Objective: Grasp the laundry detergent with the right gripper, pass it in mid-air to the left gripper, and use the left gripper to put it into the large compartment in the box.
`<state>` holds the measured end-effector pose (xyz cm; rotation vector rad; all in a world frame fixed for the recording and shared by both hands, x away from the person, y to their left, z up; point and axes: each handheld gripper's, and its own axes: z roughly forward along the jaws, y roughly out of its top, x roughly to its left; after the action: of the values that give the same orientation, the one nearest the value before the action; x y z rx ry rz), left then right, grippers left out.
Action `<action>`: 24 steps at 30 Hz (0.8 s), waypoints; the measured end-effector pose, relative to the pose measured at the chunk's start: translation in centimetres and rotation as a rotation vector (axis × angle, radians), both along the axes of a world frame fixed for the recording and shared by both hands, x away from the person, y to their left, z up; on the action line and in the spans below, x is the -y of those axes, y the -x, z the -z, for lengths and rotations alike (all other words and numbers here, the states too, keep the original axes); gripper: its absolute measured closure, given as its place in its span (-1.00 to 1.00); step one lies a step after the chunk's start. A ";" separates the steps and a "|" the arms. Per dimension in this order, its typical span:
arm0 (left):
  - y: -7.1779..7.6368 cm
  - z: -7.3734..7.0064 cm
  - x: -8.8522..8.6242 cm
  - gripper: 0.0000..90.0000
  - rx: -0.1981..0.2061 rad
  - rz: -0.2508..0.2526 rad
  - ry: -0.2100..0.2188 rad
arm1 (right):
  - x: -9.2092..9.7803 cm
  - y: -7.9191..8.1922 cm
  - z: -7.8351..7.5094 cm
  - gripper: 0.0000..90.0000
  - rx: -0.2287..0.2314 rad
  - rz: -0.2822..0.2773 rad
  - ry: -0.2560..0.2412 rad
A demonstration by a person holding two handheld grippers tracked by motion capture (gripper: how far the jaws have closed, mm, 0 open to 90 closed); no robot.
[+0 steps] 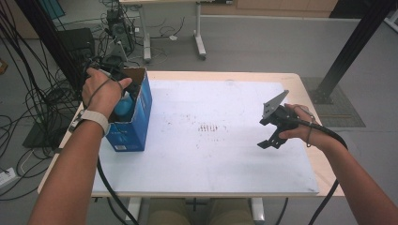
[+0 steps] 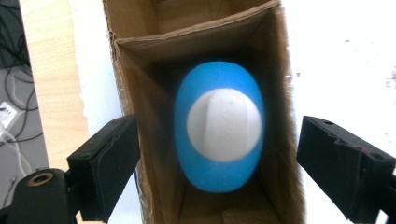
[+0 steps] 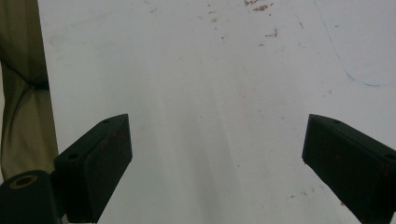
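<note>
Blue white-capped bottle [image 2: 218, 126] inside cardboard box [image 2: 135, 70]

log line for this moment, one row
left gripper: open, over box | blue bottle: inside box, unheld | right gripper: open, empty, over white board

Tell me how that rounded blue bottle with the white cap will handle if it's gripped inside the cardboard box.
The rounded blue bottle looks smooth and curved, so it may slip between flat jaws. The narrow cardboard box leaves little side room.
</note>
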<state>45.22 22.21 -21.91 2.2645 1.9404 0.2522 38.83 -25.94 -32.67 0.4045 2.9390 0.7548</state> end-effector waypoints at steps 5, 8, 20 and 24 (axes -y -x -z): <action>0.5 -1.7 0.2 -0.74 0.010 0.052 0.011 | 0.2 0.1 -0.1 -0.81 0.003 0.004 0.000; 0.9 -2.7 0.5 -0.75 0.038 0.093 0.020 | 0.2 0.1 -0.2 -0.81 0.003 0.004 0.003; 2.2 -5.0 4.8 -0.78 0.109 0.421 0.043 | 0.4 0.3 -0.7 -0.81 0.000 0.014 0.004; 2.5 -5.0 6.9 -0.79 0.084 0.532 0.042 | 0.6 0.3 -0.8 -0.81 -0.002 0.021 0.002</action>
<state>42.71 15.29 -16.93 2.5826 1.2263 0.2295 38.52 -26.49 -31.84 0.4358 2.9322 0.7498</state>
